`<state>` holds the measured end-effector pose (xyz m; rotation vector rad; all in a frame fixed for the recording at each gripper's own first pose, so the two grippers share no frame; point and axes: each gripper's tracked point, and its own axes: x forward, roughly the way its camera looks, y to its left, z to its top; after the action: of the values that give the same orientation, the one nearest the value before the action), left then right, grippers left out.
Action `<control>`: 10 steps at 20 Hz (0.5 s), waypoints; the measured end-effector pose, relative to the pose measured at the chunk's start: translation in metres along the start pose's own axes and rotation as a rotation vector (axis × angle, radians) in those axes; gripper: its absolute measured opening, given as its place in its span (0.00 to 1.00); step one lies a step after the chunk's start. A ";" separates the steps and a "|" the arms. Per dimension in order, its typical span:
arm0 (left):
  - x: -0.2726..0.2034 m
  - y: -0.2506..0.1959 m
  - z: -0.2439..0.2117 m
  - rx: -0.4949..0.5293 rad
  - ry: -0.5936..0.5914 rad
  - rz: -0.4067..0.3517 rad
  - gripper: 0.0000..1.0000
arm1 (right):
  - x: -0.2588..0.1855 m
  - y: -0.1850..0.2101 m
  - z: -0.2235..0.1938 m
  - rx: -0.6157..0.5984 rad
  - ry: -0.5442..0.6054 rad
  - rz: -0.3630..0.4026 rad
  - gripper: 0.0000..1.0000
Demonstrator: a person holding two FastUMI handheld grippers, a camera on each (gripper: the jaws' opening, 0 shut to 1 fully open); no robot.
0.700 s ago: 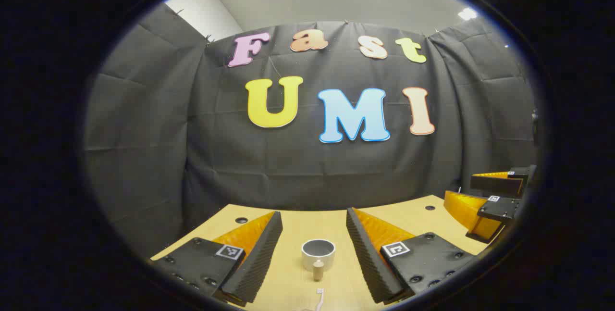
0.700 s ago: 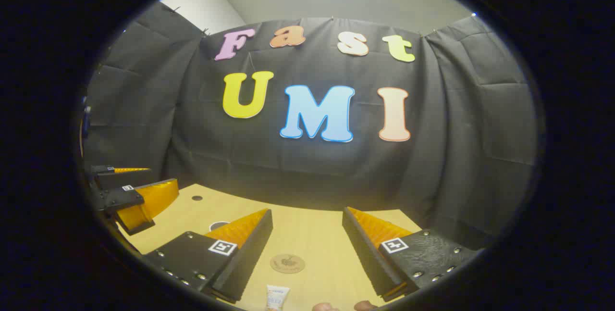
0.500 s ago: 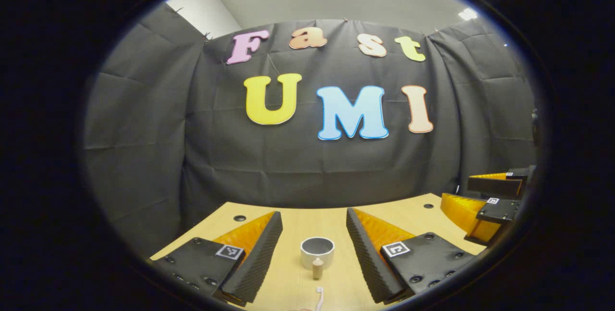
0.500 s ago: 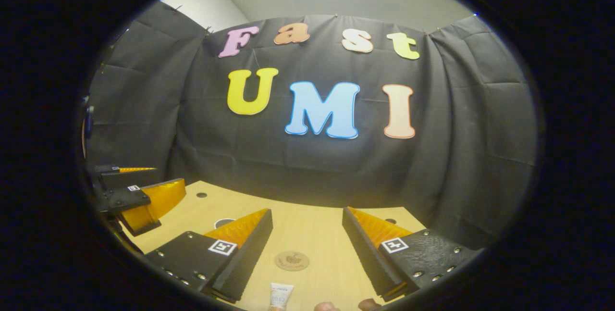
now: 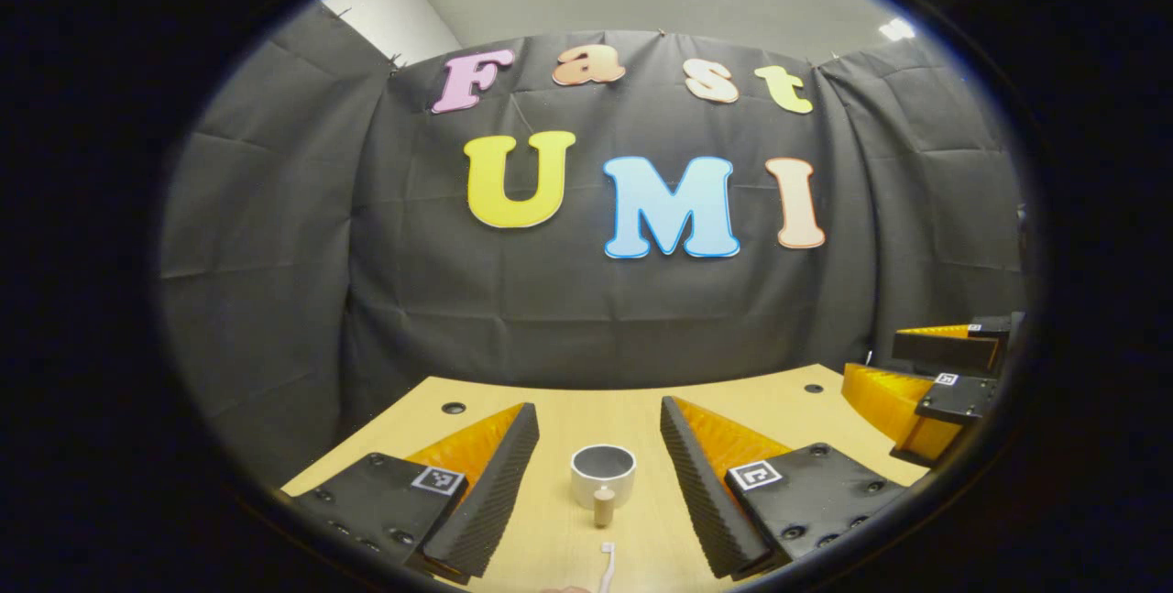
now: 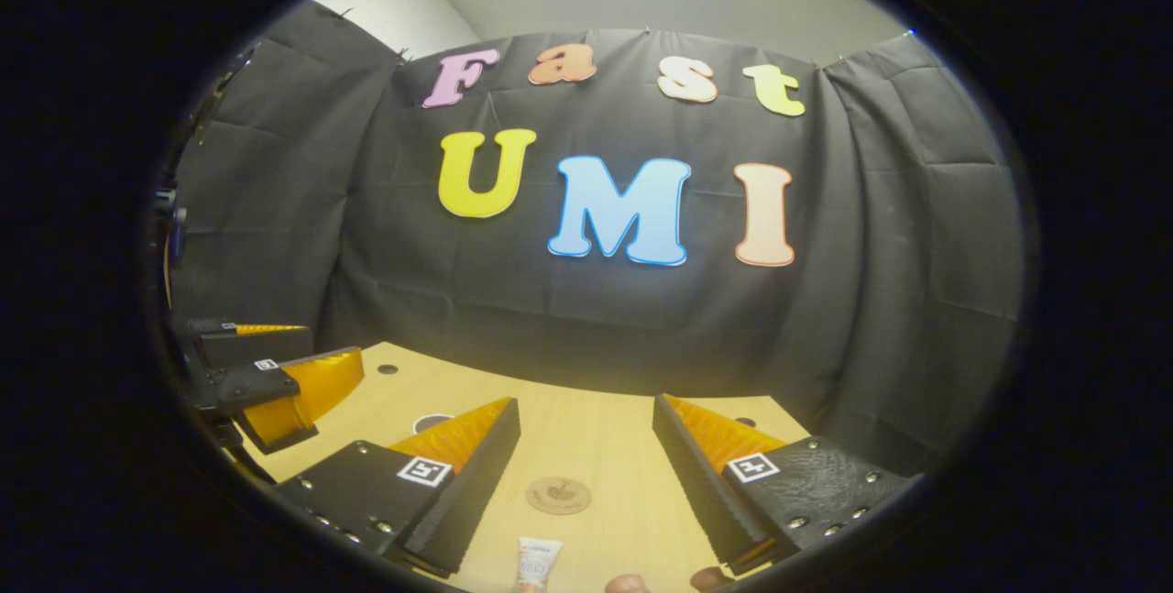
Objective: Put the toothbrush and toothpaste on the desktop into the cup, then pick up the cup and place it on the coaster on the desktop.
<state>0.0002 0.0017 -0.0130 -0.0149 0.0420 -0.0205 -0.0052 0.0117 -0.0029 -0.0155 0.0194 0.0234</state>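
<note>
In the left gripper view a white cup (image 5: 603, 472) with a short wooden handle stands upright on the wooden desktop (image 5: 568, 419), ahead of my open left gripper (image 5: 599, 433). A white toothbrush (image 5: 606, 565) lies nearer, at the bottom edge. In the right gripper view a round brown coaster (image 6: 558, 495) lies flat ahead of my open right gripper (image 6: 586, 428). The white toothpaste tube (image 6: 536, 564) lies at the bottom edge, closer than the coaster. The cup's rim (image 6: 431, 422) peeks out behind my left finger there. Both grippers hold nothing.
The right gripper (image 5: 926, 387) shows at the right edge of the left gripper view, the left gripper (image 6: 275, 382) at the left edge of the right gripper view. Small round holes (image 5: 453, 408) dot the desktop's far corners. Fingertips of a hand (image 6: 628, 584) show at the bottom.
Both grippers have tilted slightly; the cup, the toothbrush, the coaster and the toothpaste have shifted a little up in their views. Both grippers stay open and nothing was grasped.
</note>
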 end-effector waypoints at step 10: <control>0.011 0.004 -0.064 -0.028 0.214 0.000 0.89 | 0.008 0.014 -0.057 0.059 0.238 0.046 0.94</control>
<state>0.0086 0.0041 -0.0771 -0.0403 0.2564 -0.0213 0.0011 0.0251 -0.0598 0.0415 0.2587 0.0667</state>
